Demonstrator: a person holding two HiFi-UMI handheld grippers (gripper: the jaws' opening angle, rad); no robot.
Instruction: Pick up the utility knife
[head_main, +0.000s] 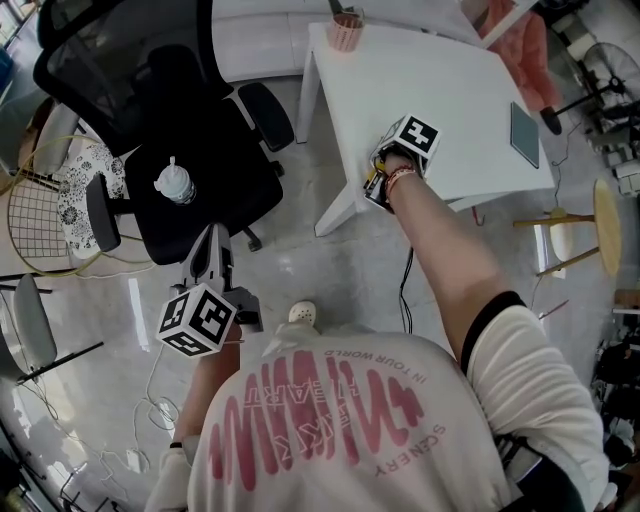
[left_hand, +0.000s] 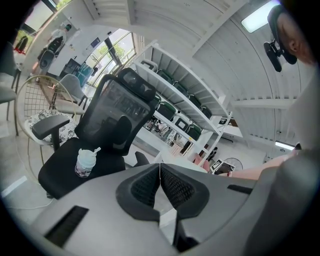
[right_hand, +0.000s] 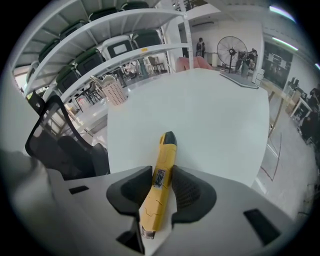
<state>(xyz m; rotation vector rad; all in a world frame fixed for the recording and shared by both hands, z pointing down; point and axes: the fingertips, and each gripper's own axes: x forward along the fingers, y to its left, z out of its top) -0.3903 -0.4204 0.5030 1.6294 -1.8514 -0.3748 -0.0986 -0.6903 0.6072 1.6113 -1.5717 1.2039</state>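
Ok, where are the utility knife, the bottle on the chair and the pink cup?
utility knife (right_hand: 164, 157): right gripper view, its yellow body.
bottle (head_main: 174, 183): head view, its cap.
pink cup (head_main: 345, 36): head view, its side wall.

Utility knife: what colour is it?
The knife is yellow with a black tip; clearest in the right gripper view.

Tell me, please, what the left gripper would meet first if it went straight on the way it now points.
Most likely the black office chair: the left gripper, jaws shut, aims at its seat, right of the bottle; depth is unclear.
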